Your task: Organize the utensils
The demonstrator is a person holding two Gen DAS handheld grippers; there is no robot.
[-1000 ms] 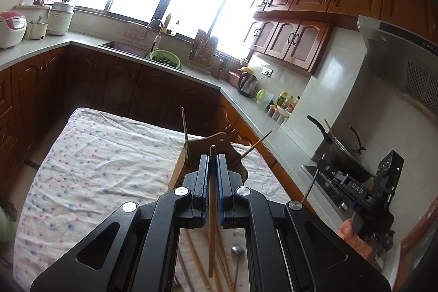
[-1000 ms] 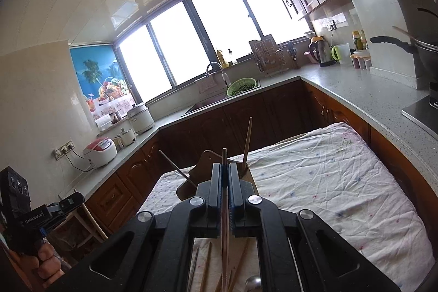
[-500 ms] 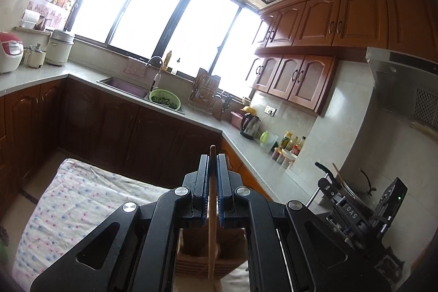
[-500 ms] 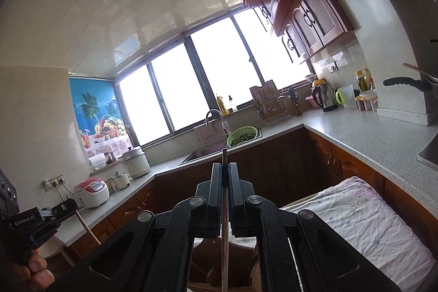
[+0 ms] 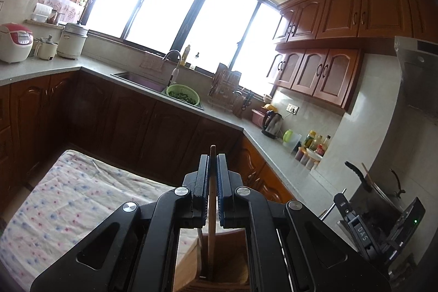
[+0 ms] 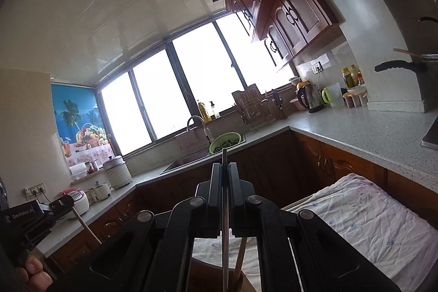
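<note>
My left gripper (image 5: 212, 159) is shut on a brown wooden chopstick (image 5: 211, 223) held upright; its lower end reaches down into the wooden utensil holder (image 5: 219, 264) just below the jaws. My right gripper (image 6: 224, 168) is shut on a thin pale chopstick (image 6: 225, 245), also upright, its lower part going down toward the holder (image 6: 208, 275), where another wooden chopstick (image 6: 241, 253) stands. Each gripper shows in the other's view: the right one at the left wrist view's lower right (image 5: 356, 226), the left one (image 6: 30, 215) at the right wrist view's lower left, with its chopstick (image 6: 87, 229).
The holder stands on a table covered with a flowered cloth (image 5: 68, 196), also seen in the right wrist view (image 6: 364, 223). Grey counters (image 6: 369, 133) with brown cabinets run around it, with a sink, a green colander (image 5: 182, 95), a kettle (image 5: 271, 121) and a wok (image 5: 377, 190).
Both grippers have tilted upward and risen over the holder, each still shut on its chopstick; the table and the utensils lying on it have dropped out of view.
</note>
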